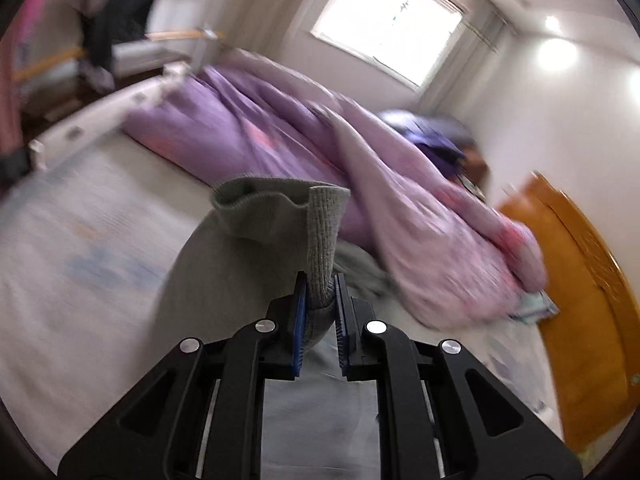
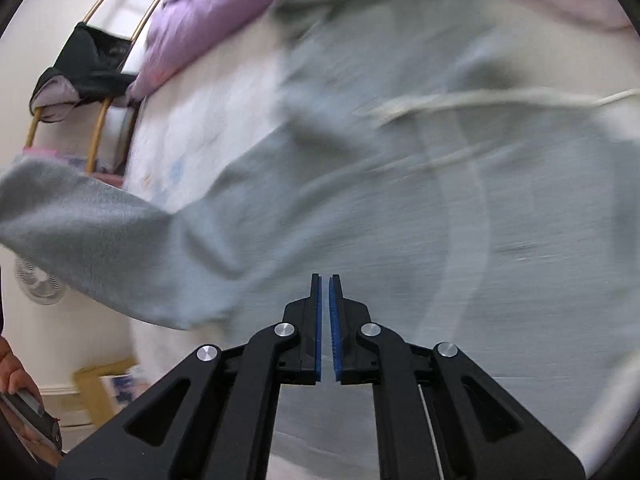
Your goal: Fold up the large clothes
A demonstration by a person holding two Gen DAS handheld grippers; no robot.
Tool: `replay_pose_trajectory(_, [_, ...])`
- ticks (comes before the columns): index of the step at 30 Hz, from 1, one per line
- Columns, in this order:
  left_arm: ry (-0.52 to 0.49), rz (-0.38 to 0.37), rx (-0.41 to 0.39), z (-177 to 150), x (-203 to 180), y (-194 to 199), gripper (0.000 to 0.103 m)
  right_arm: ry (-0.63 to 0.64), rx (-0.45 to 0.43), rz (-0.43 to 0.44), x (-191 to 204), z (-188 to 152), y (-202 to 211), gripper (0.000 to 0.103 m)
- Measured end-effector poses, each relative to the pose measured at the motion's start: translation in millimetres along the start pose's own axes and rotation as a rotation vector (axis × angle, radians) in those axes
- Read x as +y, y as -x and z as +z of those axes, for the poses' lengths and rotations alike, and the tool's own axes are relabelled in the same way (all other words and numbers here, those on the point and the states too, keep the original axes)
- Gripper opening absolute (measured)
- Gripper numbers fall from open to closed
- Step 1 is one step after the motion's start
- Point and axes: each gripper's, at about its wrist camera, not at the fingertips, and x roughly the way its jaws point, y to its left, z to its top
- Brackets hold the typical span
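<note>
Item: grey sweatshirt (image 2: 400,208), a large knit garment of pale grey, fleece-like fabric with a pale drawcord (image 2: 472,100) trailing across its upper part in the right wrist view. Location: spread over the bed (image 1: 80,240), which carries a light sheet with faint blue and orange print; most of the body lies flat on that sheet, below the heaped purple-pink quilt (image 1: 248,132) at the far side of the bed. Sleeve (image 1: 224,264): lifted off the bed, ending in a ribbed cuff (image 1: 320,240) whose open mouth is wavy and slack; in the right wrist view the same sleeve (image 2: 100,248) hangs out past the bed's edge toward the left of the picture. Left gripper (image 1: 320,308): jaws pinching the ribbed cuff between the blue pads, fabric bunched in the gap. Right gripper (image 2: 324,312): jaws almost pressed together, a thin slit between the blue pads, nothing held, poised above the garment's body; contact with the cloth cannot be told because of blur. Surroundings: wooden rack (image 2: 96,92) beside the bed with dark clothing (image 2: 92,64) draped on it; orange wooden headboard (image 1: 580,300) at the bed's end; bright window (image 1: 392,20) on the wall beyond the quilt. Most of both views is motion-blurred.
</note>
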Motion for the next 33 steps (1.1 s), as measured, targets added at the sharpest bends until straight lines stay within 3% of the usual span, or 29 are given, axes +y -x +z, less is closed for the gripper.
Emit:
replay_pose_trajectory(6, [-0.074,-0.035,0.212,-100,-99,-116,0.012,-0.064,-0.115,-0.197,-132,5,107,0.006])
replay_pose_trajectory(12, [-0.174,0.04,0.458,-196,-136,-201,0.012,-0.308,-0.189,-0.359,-283,9,190,0.006])
replay_pose_trajectory(15, [-0.21,0.061,0.551,-229,-138,-222,0.013,-0.473,-0.215,-0.338,-334,6,202,0.006])
replay_pose_trajectory(18, [-0.234,0.087,0.578,-247,-138,-227,0.013,-0.613,-0.221,-0.375,-382,-3,210,0.012])
replay_pose_trajectory(20, [-0.231,0.09,0.604,-255,-135,-230,0.013,-0.694,-0.221,-0.403,-409,-9,213,0.031])
replay_pose_trajectory(22, [-0.248,0.088,0.614,-262,-138,-230,0.013,-0.776,-0.206,-0.402,-434,-14,212,0.042])
replay_pose_trajectory(25, [-0.259,0.079,0.648,-266,-142,-234,0.016,-0.885,-0.127,-0.37,-461,-20,195,0.052])
replay_pose_trajectory(28, [-0.268,0.066,0.66,-266,-148,-232,0.019,-0.932,-0.111,-0.358,-478,-22,184,0.053])
replay_pose_trajectory(30, [-0.273,0.052,0.66,-264,-151,-228,0.025,-0.951,-0.122,-0.338,-486,-21,178,0.054])
replay_pose_trajectory(31, [-0.269,0.036,0.662,-263,-153,-226,0.035,-0.969,-0.142,-0.315,-491,-22,177,0.055])
replay_pose_trajectory(32, [-0.258,0.017,0.663,-262,-153,-224,0.052,-0.994,-0.156,-0.297,-495,-23,176,0.056])
replay_pose_trajectory(33, [-0.249,0.01,0.658,-261,-153,-220,0.059,-1.022,-0.161,-0.287,-501,-25,174,0.056])
